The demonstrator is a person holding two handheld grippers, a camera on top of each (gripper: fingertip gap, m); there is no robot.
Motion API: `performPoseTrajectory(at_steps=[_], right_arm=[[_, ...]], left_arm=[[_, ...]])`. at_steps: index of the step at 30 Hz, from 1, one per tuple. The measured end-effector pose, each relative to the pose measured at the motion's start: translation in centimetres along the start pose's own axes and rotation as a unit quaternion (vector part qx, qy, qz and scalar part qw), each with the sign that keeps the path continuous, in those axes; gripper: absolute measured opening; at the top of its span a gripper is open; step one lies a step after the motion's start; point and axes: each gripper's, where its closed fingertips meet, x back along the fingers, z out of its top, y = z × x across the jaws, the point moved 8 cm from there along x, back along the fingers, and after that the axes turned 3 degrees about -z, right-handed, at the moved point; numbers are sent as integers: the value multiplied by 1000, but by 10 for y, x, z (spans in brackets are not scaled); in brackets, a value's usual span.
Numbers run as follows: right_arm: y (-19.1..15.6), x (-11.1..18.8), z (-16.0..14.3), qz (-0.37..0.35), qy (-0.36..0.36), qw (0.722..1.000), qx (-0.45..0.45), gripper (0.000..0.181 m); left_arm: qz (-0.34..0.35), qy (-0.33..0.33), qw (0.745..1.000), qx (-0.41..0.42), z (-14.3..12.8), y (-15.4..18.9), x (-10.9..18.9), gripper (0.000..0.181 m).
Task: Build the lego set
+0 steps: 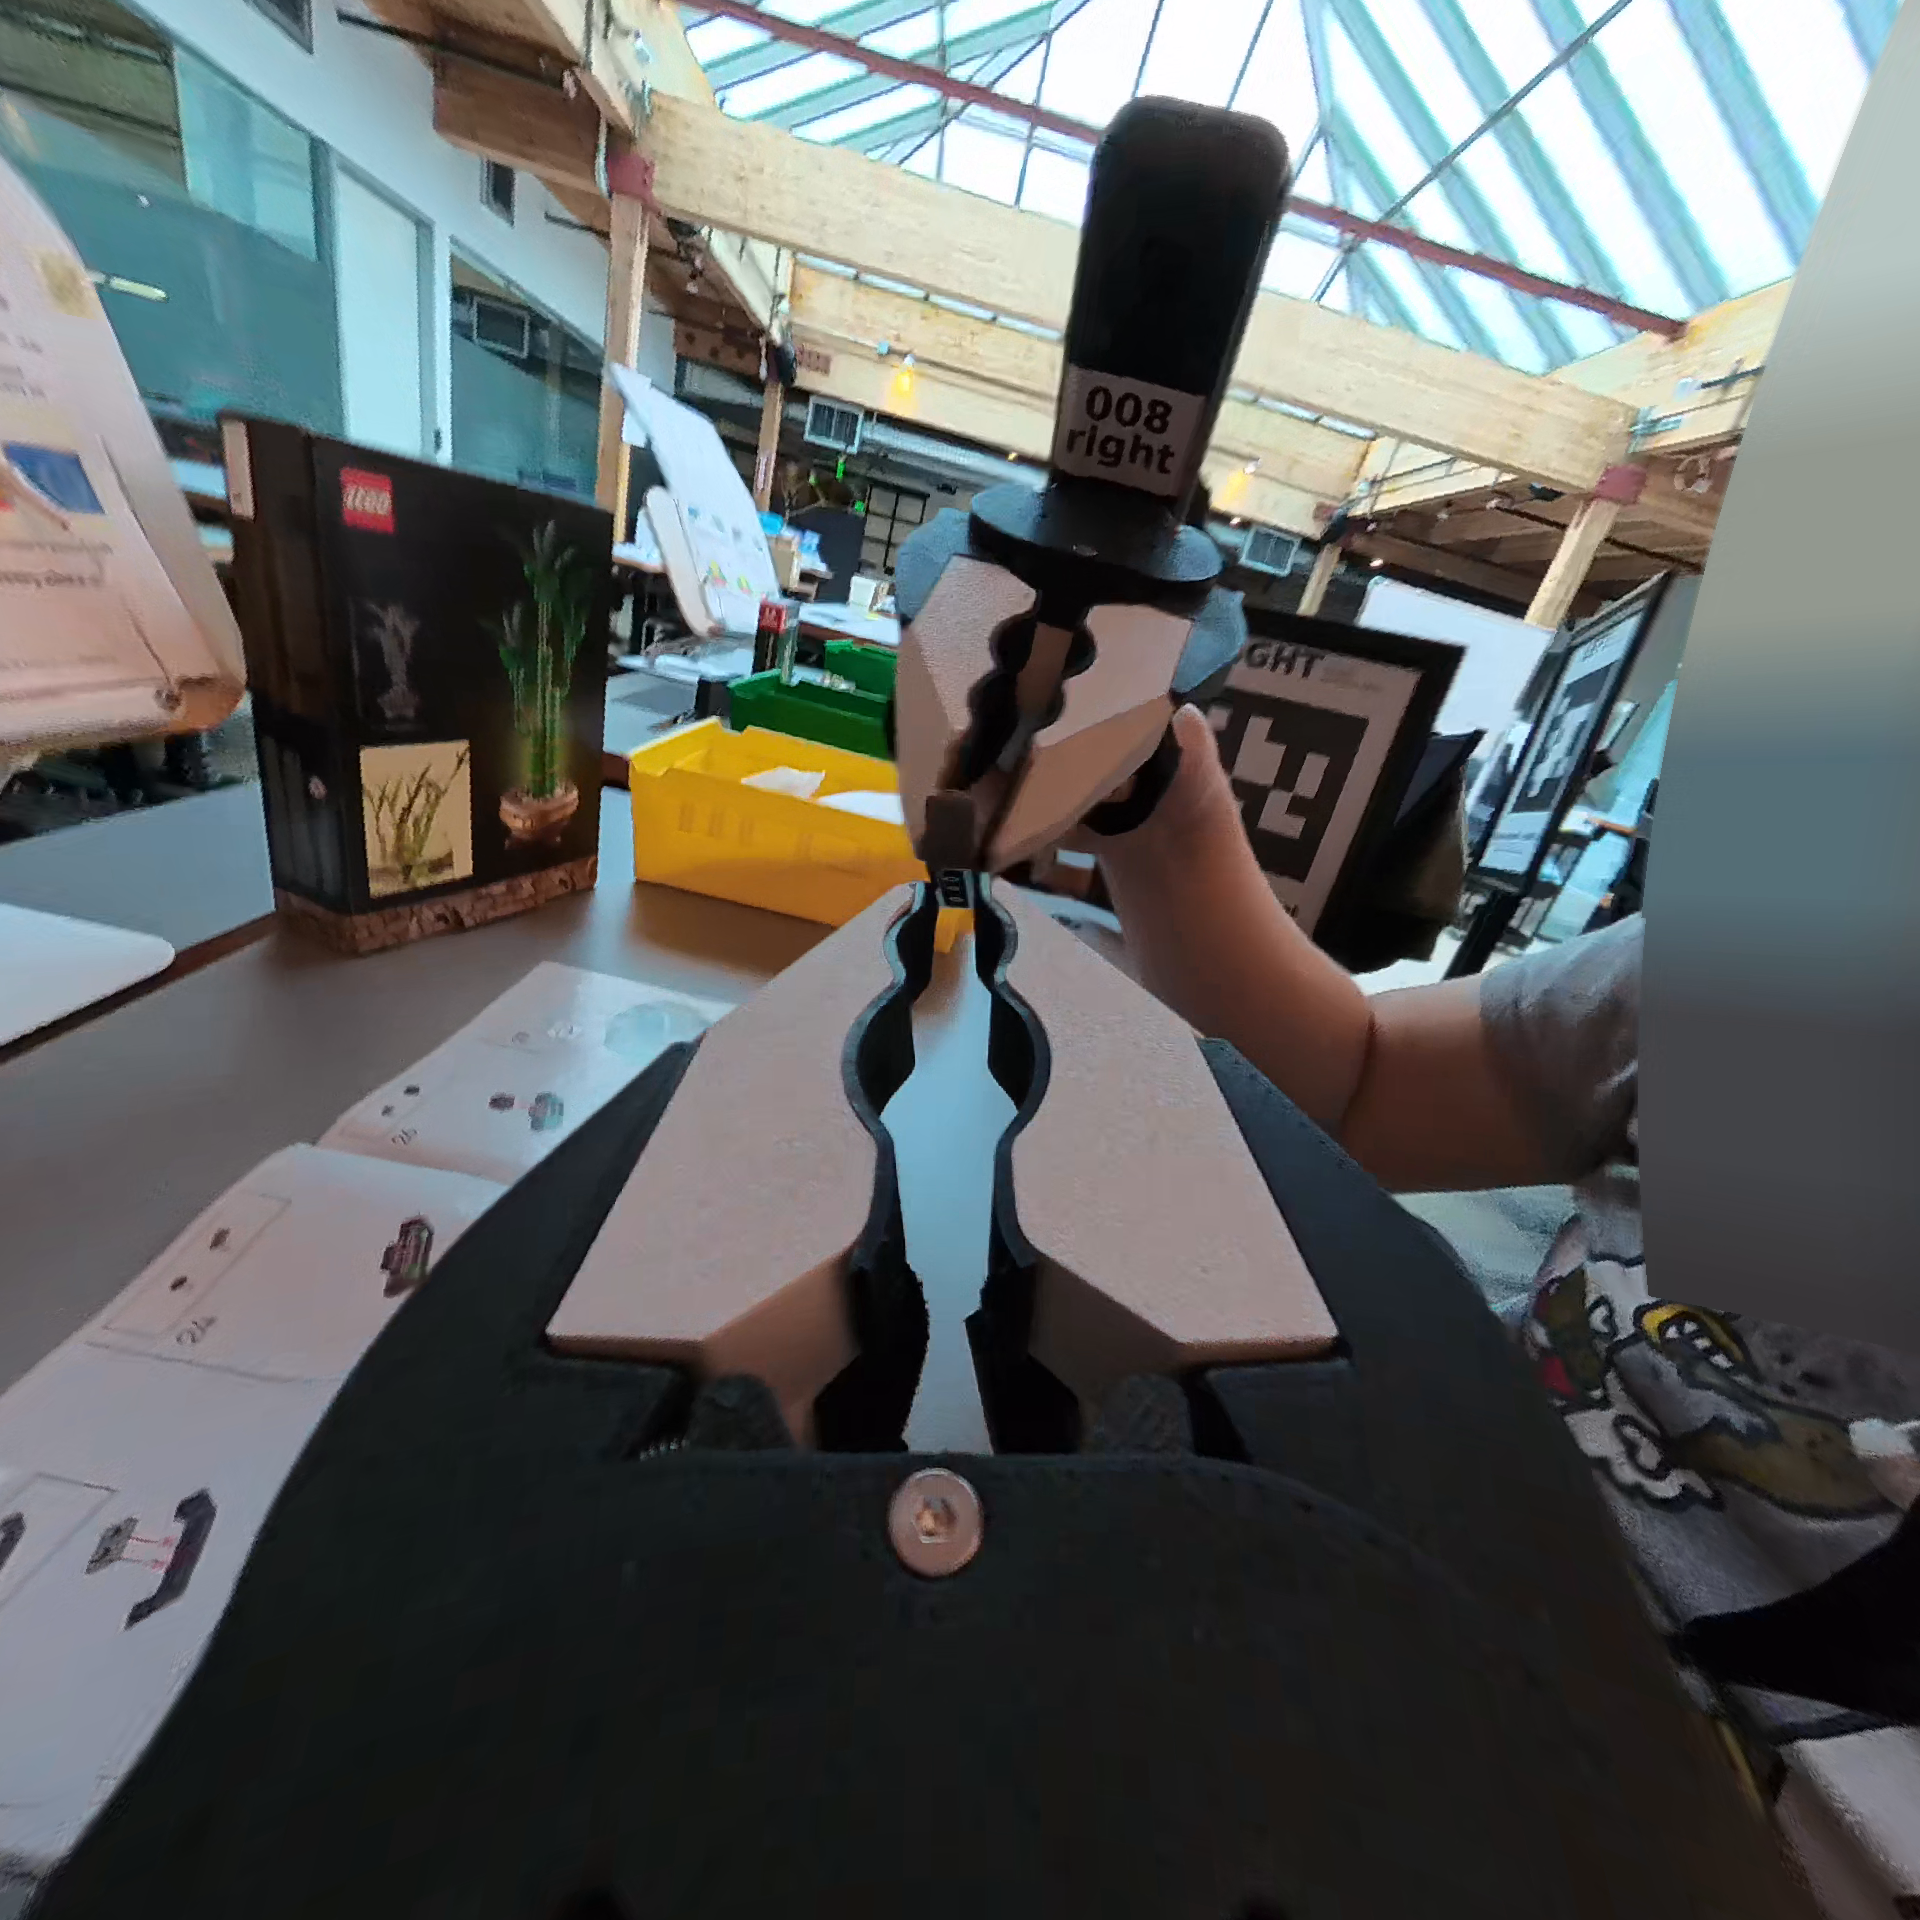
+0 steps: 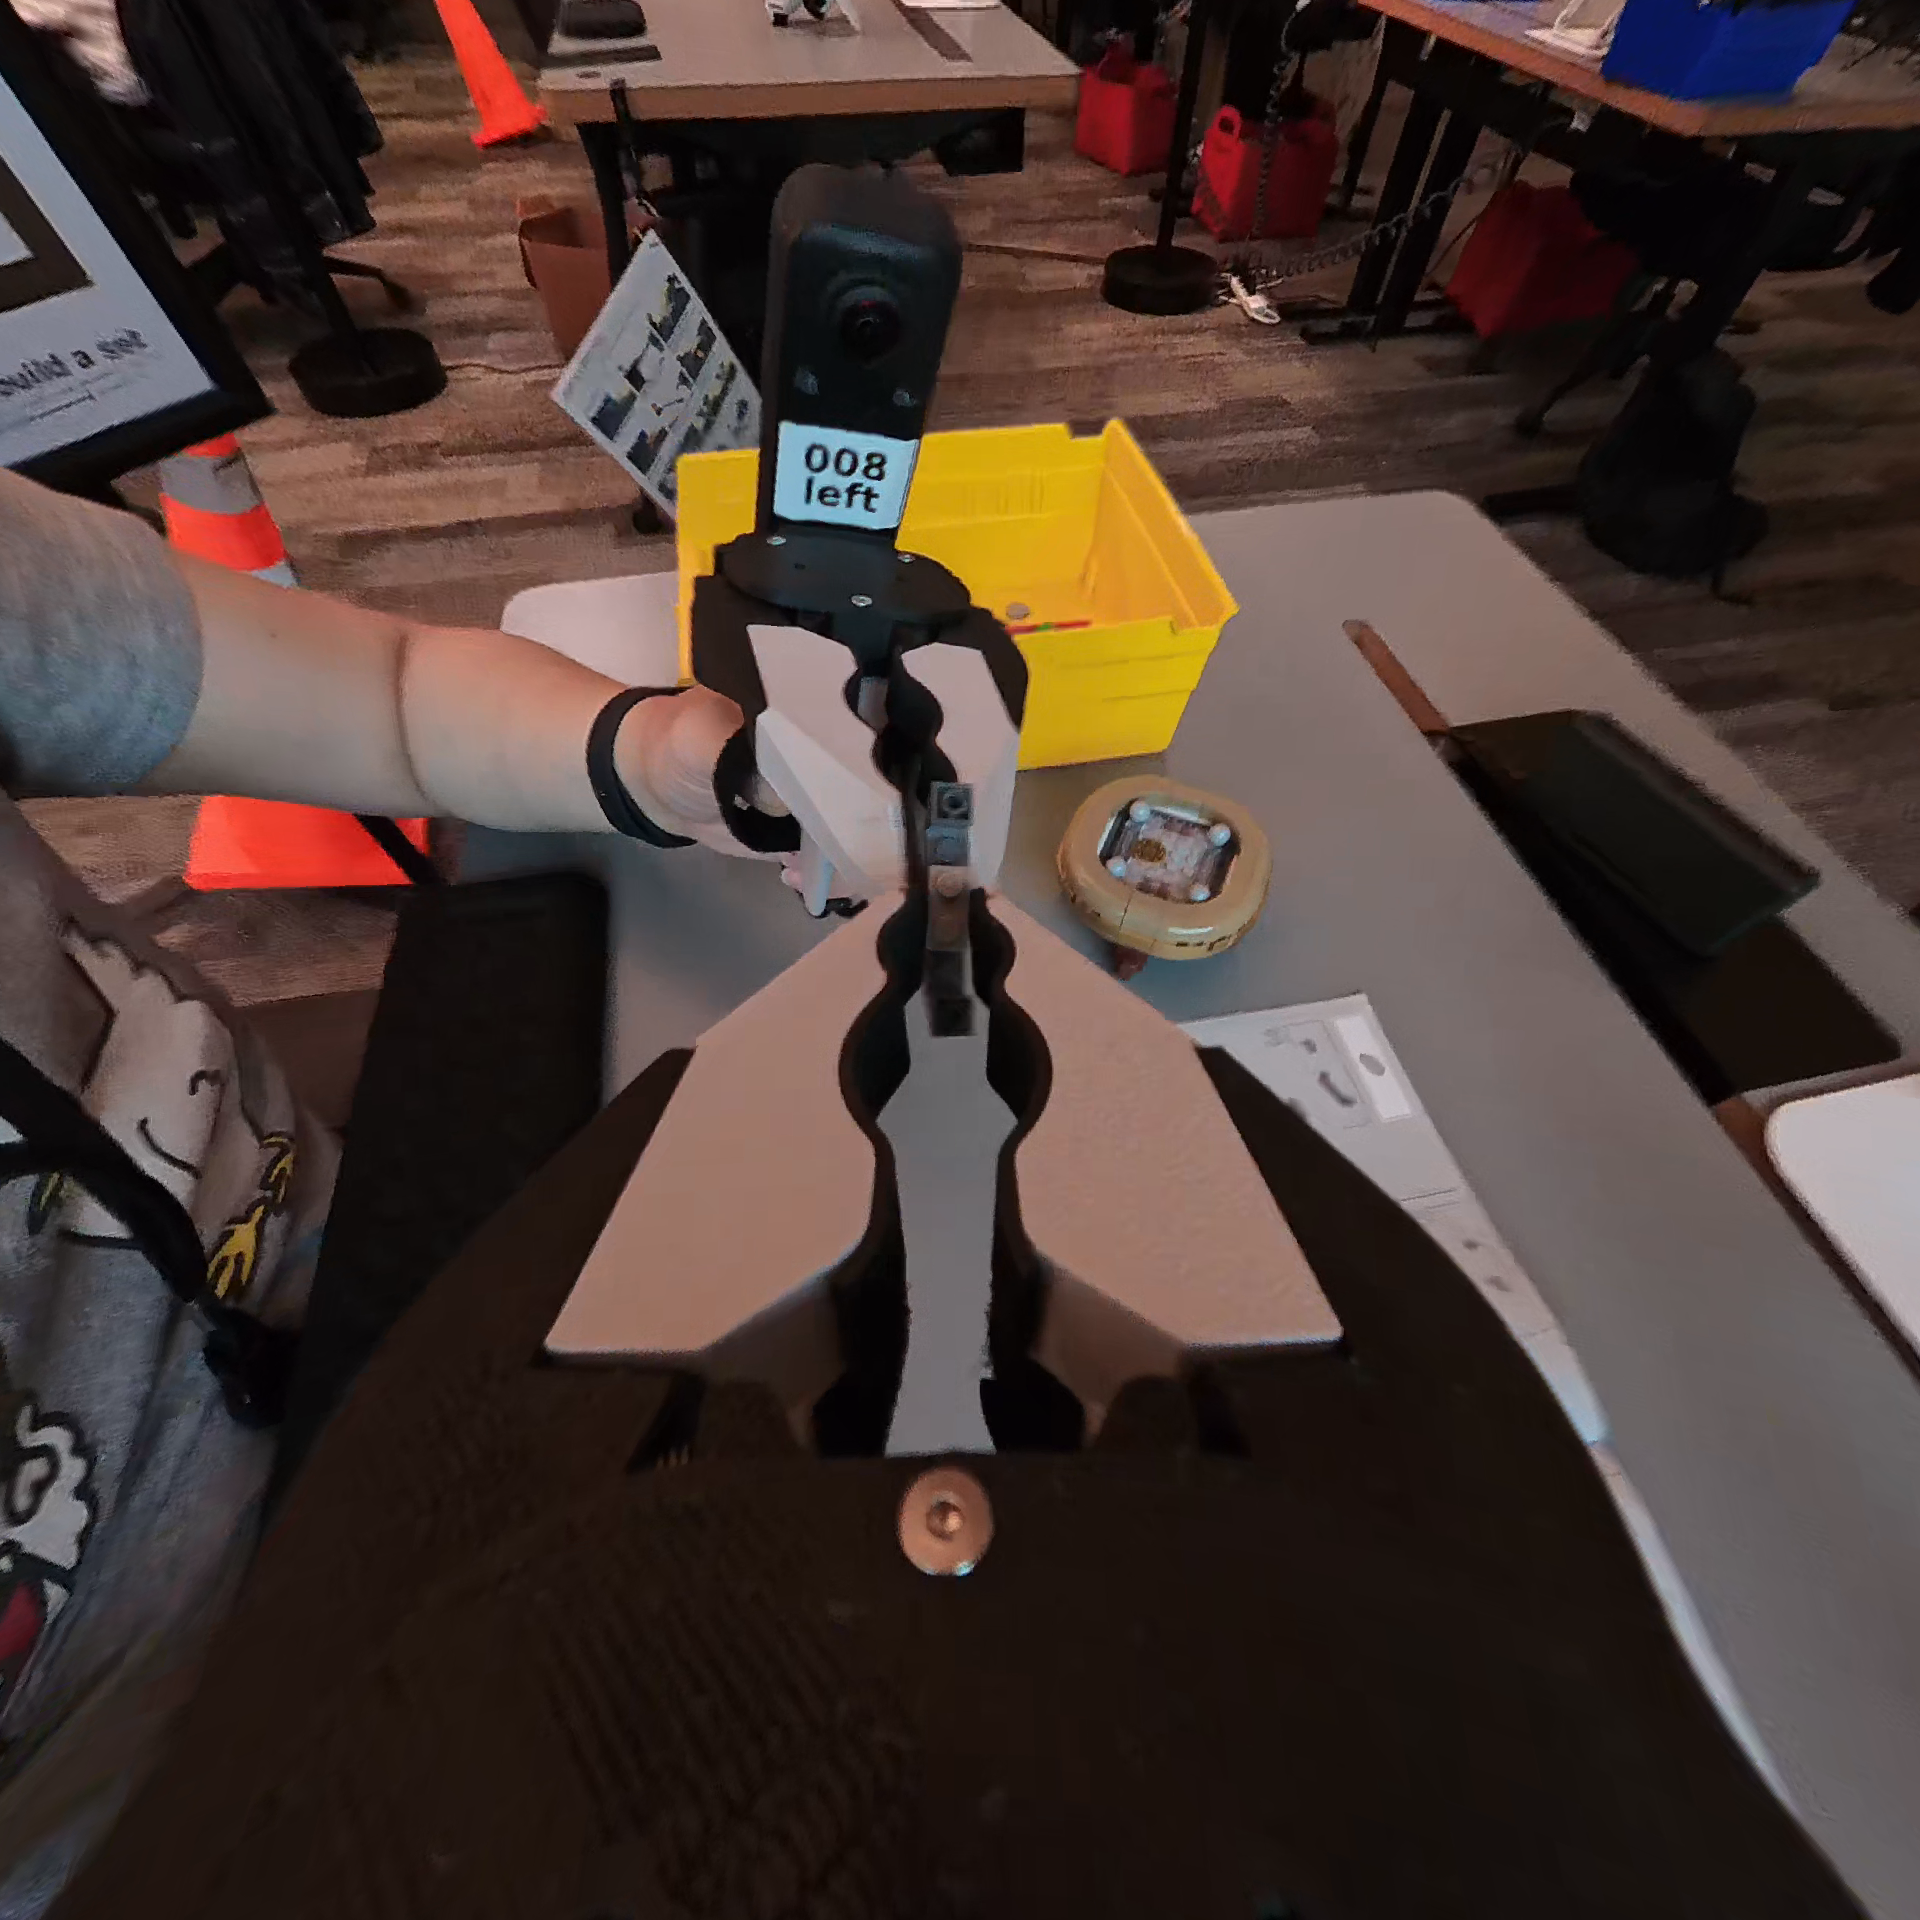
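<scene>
1. Where the two tips meet above the table [image 2: 1455, 935], the left gripper [image 1: 948, 894] is seen clamped on a small black piece [image 1: 954, 889].
2. The right gripper [image 2: 948, 935] is seen clamped on a dark brown piece [image 2: 948, 925]; the join between the pieces is hard to make out.

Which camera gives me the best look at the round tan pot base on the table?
The right wrist view. There the round tan pot base sits unobstructed on the grey table, right of the gripper tips and in front of the yellow bin. The left wrist view does not show it at all.
</scene>
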Motion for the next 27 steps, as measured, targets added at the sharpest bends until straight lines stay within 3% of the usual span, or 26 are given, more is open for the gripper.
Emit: performPoseTrajectory(at_steps=[8, 27], right_arm=[[-12, -1, 39, 38, -8, 999, 16, 6], [-15, 9, 33, 42, 6, 999, 4, 8]], left_arm=[[-4, 18, 999, -37, 28, 21, 9, 5], [-22, 24, 999, -39, 26, 27, 3, 5]])
